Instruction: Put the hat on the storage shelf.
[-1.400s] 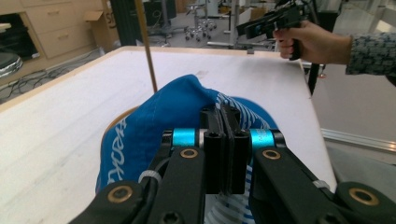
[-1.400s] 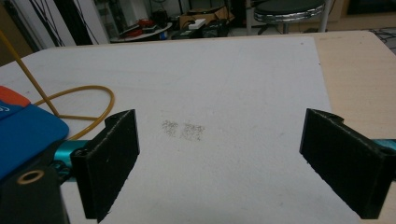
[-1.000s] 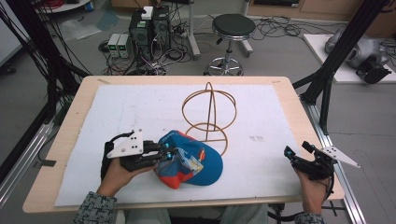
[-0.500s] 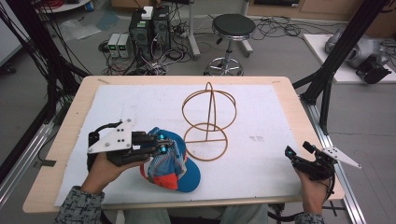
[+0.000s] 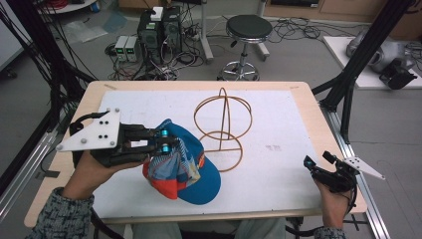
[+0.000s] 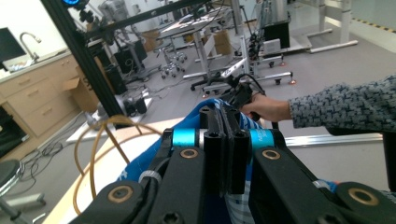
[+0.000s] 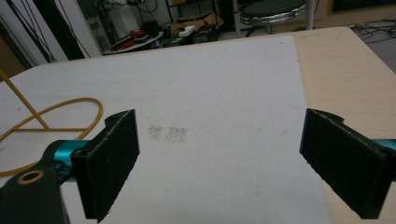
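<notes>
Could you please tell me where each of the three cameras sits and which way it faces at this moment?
High view: above the person's side, looking forward and down on the wooden table; both forearms enter from below, the left gripper holding a blue and orange cap.
Left gripper view: rides the left gripper, looking along shut jaws across the room; the other hand shows.
Right gripper view: rides the right gripper, looking between open jaws at the white mat.
Shared: all show the thin golden wire stand.
</notes>
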The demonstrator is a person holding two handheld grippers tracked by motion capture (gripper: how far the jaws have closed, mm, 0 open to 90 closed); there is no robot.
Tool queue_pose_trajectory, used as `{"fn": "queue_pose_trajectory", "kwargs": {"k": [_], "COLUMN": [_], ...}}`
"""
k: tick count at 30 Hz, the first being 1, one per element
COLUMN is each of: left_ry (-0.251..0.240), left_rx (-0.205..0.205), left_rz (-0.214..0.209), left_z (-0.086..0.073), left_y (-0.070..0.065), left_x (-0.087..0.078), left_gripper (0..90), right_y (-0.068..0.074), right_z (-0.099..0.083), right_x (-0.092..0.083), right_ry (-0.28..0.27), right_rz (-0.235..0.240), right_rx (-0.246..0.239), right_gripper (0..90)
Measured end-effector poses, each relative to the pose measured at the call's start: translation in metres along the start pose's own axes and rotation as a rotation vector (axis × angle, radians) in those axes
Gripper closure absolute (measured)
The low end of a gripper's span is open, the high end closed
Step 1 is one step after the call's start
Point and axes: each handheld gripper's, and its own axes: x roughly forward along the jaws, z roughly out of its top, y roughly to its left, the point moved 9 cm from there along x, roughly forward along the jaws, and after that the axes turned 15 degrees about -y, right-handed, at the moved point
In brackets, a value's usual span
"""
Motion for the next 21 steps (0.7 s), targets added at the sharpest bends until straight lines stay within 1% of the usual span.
{"fn": "queue_pose_trajectory", "kwargs": {"k": [5, 10, 13, 16, 21], "left_ry": [-0.023, -0.052, -0.065, -0.088, -0.097], "left_rx": [0.004, -0.015, -0.025, -0.032, -0.025], "left_rz": [-0.047, -0.093, -0.108, -0.127, -0.138], "left_z": [0.017, 0.03, 0.037, 0.045, 0.056], "left_y": [0.003, 0.009, 0.014, 0.02, 0.028], "left_x": [0.007, 0.016, 0.02, 0.025, 0.035], "left_gripper": [88.2, 88.2, 88.2, 88.2, 88.2], "right_y": [-0.001, -0.002, -0.002, -0.002, -0.002], "right_z": [0.0, 0.0, 0.0, 0.0, 0.0], "right_x": [0.0, 0.0, 0.0, 0.0, 0.0], "right_ry": [0.002, -0.006, -0.003, -0.007, -0.004], "right_rz": [-0.002, -0.005, -0.006, -0.002, -0.002], "right_rx": [0.003, 0.003, 0.007, 0.003, 0.005], "right_gripper": [11.0, 11.0, 11.0, 11.0, 11.0]}}
